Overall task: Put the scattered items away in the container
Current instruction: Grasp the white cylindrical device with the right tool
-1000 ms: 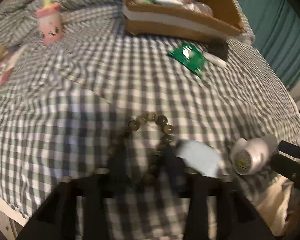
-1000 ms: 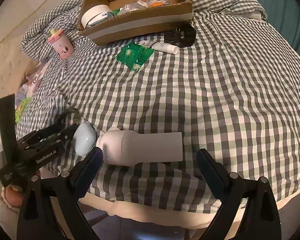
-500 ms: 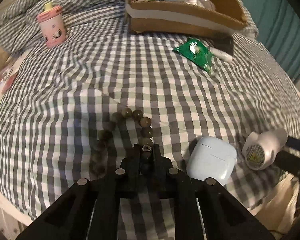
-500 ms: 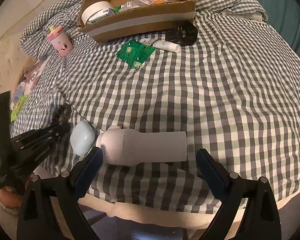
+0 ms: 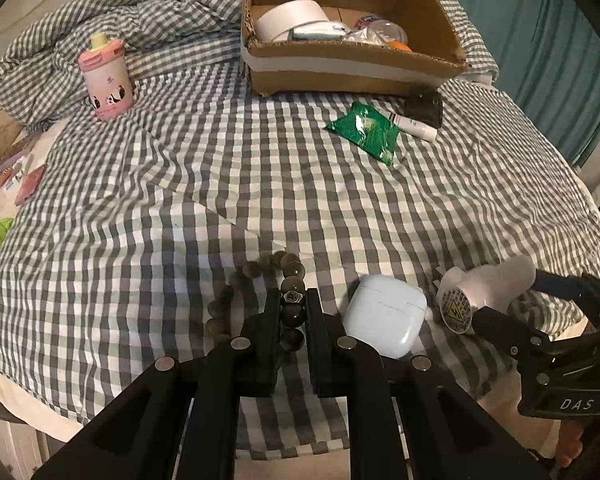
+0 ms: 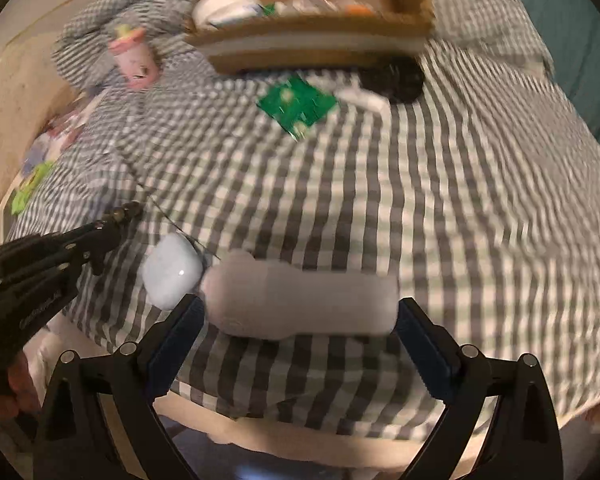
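My left gripper [image 5: 293,304] is shut on a string of dark beads [image 5: 260,268], which loops out over the checked bedspread [image 5: 260,168]. A pale blue earbud case [image 5: 384,314] lies just to its right. A white bottle [image 6: 300,300] lies on its side near the bed's front edge, between the wide-open fingers of my right gripper [image 6: 298,312], which do not press on it. The cardboard box [image 5: 352,66] stands at the far side, with a tape roll and several small things inside. The right wrist view is blurred.
A pink cup [image 5: 106,76] stands upright at the far left by the bunched quilt. A green packet [image 5: 364,130], a white tube [image 5: 414,126] and a black roll [image 5: 424,106] lie just in front of the box. Packets and papers [image 5: 16,176] lie at the left edge.
My left gripper closed on the beads and has lifted slightly with them. The right gripper stayed around the white bottle and rolled a little, blurring its view.
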`<act>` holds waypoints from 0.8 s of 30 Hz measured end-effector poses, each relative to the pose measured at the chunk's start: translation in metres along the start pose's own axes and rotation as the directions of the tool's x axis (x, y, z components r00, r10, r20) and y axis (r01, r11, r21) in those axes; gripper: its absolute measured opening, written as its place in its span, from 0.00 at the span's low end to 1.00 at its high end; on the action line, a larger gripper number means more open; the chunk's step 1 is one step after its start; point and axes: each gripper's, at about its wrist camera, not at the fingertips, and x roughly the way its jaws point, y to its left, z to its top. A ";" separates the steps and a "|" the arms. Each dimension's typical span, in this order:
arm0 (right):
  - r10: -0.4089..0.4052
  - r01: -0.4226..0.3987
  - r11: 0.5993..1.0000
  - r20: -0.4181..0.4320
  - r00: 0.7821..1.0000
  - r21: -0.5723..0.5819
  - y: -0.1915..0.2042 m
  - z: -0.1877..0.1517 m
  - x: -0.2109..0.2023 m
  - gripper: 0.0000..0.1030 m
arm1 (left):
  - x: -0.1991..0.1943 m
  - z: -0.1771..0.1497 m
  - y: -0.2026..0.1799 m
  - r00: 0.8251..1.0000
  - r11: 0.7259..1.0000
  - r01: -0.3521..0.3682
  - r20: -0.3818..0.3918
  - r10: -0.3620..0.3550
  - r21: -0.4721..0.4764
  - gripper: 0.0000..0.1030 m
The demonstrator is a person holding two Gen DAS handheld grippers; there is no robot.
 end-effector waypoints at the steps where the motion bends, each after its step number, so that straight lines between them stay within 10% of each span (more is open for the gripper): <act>1: 0.002 -0.001 0.999 0.024 1.000 -0.046 0.000 0.002 -0.007 0.93 | 0.000 0.000 0.001 1.000 1.000 0.004 0.000 -0.004 -0.002 0.10; 6: -0.062 0.085 0.894 0.066 0.996 -0.440 0.002 0.017 -0.030 0.93 | -0.003 -0.001 0.007 1.000 1.000 0.024 -0.005 -0.024 -0.010 0.10; 10: 0.021 -0.050 0.815 -0.057 0.998 -0.578 0.006 0.019 -0.024 0.93 | 0.000 -0.001 0.011 1.000 0.999 0.023 -0.016 -0.024 -0.025 0.10; 19: -0.068 -0.098 0.663 -0.190 0.979 -0.743 0.027 0.010 0.026 0.81 | 0.008 0.004 0.011 0.999 0.999 0.039 -0.037 -0.040 -0.031 0.10; 24: -0.062 -0.123 0.683 -0.225 0.972 -0.720 0.030 0.007 0.051 0.59 | 0.013 0.008 0.009 0.998 0.999 0.037 -0.051 -0.039 -0.028 0.10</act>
